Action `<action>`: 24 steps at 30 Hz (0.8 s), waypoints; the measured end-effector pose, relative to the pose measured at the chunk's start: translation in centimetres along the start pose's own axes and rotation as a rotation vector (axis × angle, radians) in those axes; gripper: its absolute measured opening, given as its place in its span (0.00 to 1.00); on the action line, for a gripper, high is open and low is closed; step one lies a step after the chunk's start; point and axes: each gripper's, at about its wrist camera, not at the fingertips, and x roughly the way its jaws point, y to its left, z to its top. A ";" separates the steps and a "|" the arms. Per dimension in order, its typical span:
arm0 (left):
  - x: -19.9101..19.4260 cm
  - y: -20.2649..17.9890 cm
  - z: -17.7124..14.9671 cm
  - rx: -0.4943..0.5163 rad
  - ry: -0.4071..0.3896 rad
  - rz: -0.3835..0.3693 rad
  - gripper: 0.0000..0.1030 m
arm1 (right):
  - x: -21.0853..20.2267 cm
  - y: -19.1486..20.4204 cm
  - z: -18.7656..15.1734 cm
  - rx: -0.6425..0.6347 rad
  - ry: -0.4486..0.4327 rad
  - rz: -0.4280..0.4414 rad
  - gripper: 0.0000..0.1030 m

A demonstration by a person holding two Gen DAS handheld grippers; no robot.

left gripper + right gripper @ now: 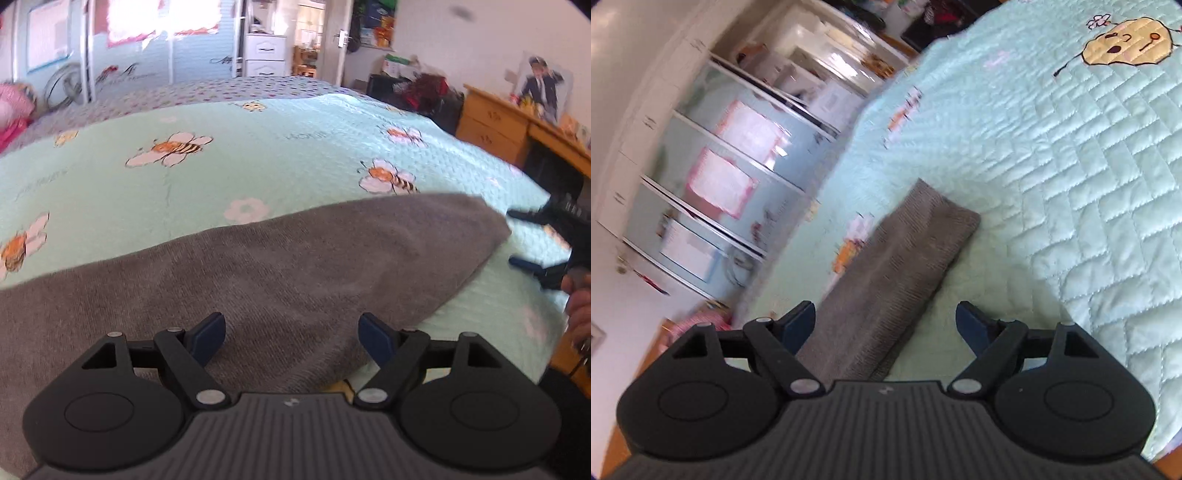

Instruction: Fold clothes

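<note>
A grey knitted garment (258,280) lies folded flat on the mint green quilt (258,162) of a bed. My left gripper (291,338) is open and empty, just above the garment's near part. In the right wrist view the garment (897,273) shows as a long narrow folded strip on the quilt (1071,166). My right gripper (884,326) is open and empty, above the strip's near end. The right gripper also shows in the left wrist view (532,240) at the far right, open, beside the garment's right end, with the hand (580,306) behind it.
The quilt has bee and flower prints. A wooden dresser (517,129) stands right of the bed, with dark bags (424,92) behind it. A wardrobe with sliding doors (720,177) stands past the bed's far side. A pink bundle (14,110) lies at the left.
</note>
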 end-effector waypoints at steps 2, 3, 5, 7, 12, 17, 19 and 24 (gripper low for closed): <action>0.0 0.4 0.1 -0.051 0.012 -0.004 0.80 | 0.5 -0.2 0.3 0.048 -0.005 0.003 0.82; 0.1 0.5 0.2 -0.074 0.018 -0.005 0.80 | 0.5 -0.5 0.4 0.085 -0.014 0.014 0.82; -0.1 0.7 0.2 -0.092 0.022 -0.004 0.80 | 0.5 -1.6 0.5 0.178 -0.043 0.038 0.81; -0.2 0.8 0.1 -0.098 0.025 0.000 0.80 | 0.8 -2.2 1.1 0.250 -0.067 0.045 0.81; -0.1 1.1 -0.2 -0.112 0.040 0.012 0.80 | 3.3 -1.8 2.7 0.314 -0.082 -0.019 0.82; -0.3 1.0 -0.3 -0.109 0.039 0.009 0.80 | 6.2 -1.4 3.9 0.307 -0.047 -0.033 0.56; -0.5 1.1 -0.3 -0.115 0.036 0.009 0.80 | 6.3 -2.7 3.5 0.360 -0.017 -0.060 0.15; -0.9 1.6 -0.2 -0.129 0.026 0.011 0.80 | 5.1 -3.3 2.8 0.341 -0.034 0.010 0.13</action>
